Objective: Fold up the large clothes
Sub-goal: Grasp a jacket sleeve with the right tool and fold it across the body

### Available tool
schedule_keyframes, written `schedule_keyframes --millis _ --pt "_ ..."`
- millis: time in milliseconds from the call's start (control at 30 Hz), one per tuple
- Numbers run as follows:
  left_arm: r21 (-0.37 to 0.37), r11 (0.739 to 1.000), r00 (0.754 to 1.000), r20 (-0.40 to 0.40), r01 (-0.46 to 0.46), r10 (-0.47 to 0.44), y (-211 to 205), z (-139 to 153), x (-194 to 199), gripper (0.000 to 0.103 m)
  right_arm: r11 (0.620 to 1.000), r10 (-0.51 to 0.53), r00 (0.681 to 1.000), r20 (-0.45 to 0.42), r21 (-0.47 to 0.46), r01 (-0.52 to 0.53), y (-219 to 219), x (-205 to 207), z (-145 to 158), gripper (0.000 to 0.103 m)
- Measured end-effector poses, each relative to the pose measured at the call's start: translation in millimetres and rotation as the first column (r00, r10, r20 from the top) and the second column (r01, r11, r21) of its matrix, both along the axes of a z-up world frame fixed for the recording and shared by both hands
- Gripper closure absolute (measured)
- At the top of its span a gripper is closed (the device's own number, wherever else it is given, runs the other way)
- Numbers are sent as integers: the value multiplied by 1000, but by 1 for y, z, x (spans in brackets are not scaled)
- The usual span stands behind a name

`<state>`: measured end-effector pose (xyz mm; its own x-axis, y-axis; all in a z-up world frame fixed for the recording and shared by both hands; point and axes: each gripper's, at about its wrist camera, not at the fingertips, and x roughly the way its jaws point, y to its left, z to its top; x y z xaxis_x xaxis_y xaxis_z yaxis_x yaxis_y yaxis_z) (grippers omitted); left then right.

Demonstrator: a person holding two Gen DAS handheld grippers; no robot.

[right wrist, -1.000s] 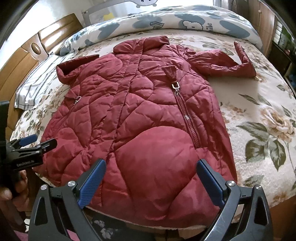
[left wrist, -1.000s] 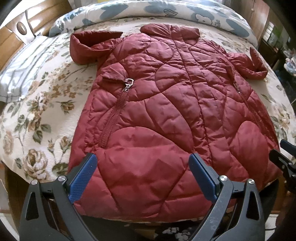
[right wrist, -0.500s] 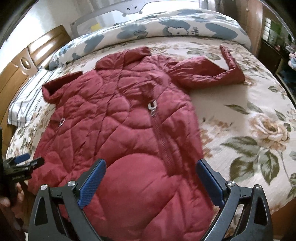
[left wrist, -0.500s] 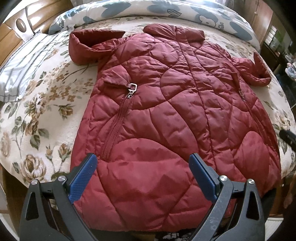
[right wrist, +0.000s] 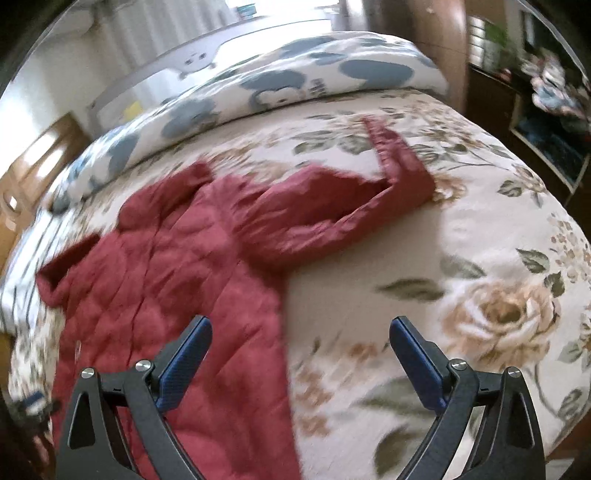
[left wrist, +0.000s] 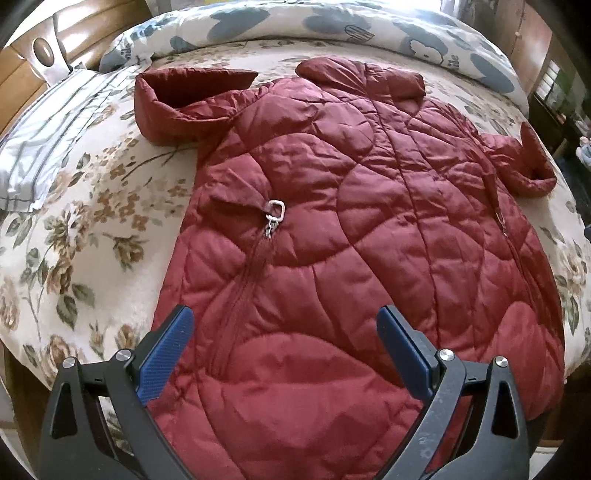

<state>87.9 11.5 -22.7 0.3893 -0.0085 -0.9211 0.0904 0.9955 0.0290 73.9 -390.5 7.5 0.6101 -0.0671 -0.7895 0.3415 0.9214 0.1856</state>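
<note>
The left gripper (left wrist: 284,347) hangs with jaws wide apart and empty over the hem of the red quilted coat (left wrist: 351,240), near its pocket zipper pull (left wrist: 275,213). The right gripper (right wrist: 300,349), equally spread and empty, hovers over the coat's side edge and the floral bedspread (right wrist: 480,280). The coat lies flat on the bed, sleeves bent outward, collar toward a blue-patterned duvet (left wrist: 332,26).

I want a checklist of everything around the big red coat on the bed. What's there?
Surface: bed with floral bedspread.
Job's things: red quilted coat lying flat and unfolded, both sleeves bent at the sides, zipper pull showing.
Clutter: striped pillow; blue-patterned duvet rolled along the far side.
Grippers: left gripper open above the hem; right gripper open over the coat's edge, image blurred.
Cables: nothing seen.
Surroundings: wooden headboard, dark furniture.
</note>
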Motion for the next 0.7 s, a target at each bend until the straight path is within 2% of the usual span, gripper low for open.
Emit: schedule_keyframes --millis 167,300,367,533,633,700 --pt "-4 1000 999 34 -29 29 4 2 13 3 995 -98 995 -1 18 98 -52 34 -6 20" --pt "-16 999 995 86 -40 41 3 6 21 3 988 -155 988 -16 -4 155 -88 70 -15 25" --pt "-31 999 996 81 -28 30 1 4 27 3 985 -171 985 -25 -20 171 -99 86 -19 27" --pt "37 999 997 75 19 -22 -12 -2 37 3 977 -211 976 -58 -50 208 -130 127 -37 30" --pt "44 999 998 60 20 -22 -14 -6 44 3 971 -238 968 -79 -38 236 -146 145 -49 41" --pt "49 999 999 44 19 -21 -15 -10 48 3 970 -241 966 -90 -34 239 -152 154 -55 56"
